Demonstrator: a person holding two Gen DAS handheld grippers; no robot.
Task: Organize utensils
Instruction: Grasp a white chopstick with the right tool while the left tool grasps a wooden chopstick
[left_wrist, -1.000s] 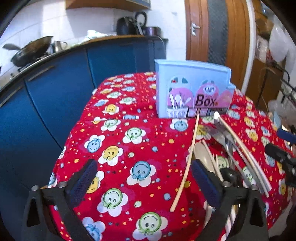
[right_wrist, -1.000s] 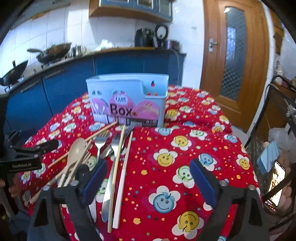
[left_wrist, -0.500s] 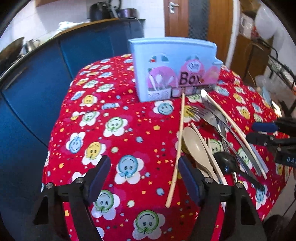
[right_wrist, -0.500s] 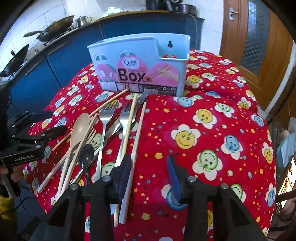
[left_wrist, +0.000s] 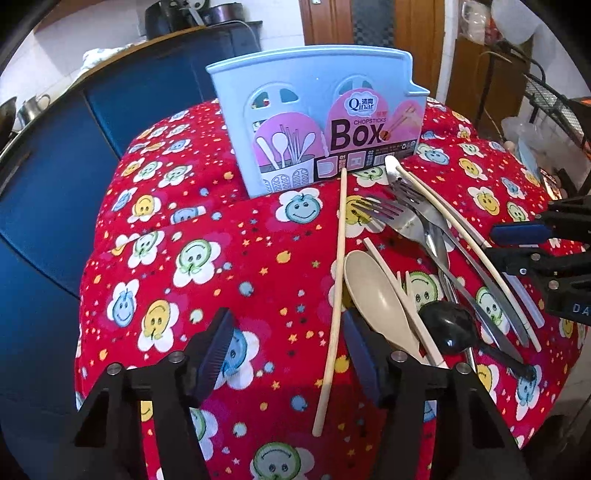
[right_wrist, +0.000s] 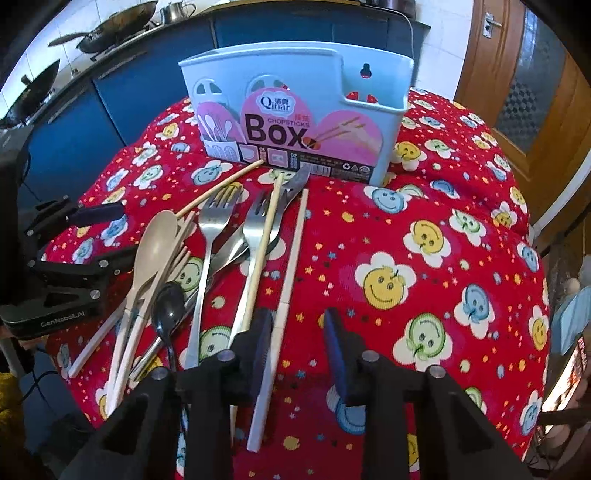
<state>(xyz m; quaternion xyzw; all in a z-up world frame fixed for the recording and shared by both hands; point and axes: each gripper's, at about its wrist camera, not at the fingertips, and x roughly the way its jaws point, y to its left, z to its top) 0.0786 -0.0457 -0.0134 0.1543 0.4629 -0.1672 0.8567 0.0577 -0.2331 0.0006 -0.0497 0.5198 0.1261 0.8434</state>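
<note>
A light blue chopstick box stands upright on the red smiley tablecloth. In front of it lie forks, a beige spoon, a black spoon and several chopsticks. My left gripper is closing. A wooden chopstick lies between its fingers, close to the right pad, and nothing is pinched. My right gripper is closing too. A white chopstick runs between its fingers beside the left pad, not gripped.
Blue kitchen cabinets run behind and left of the table, with woks on the stove. A wooden door stands at the right. The cloth drops off at the near edge. The other gripper shows at each view's side.
Both grippers tipped downward and came closer to the cloth. Both pairs of jaws narrowed, the right ones far more. Each now straddles a chopstick.
</note>
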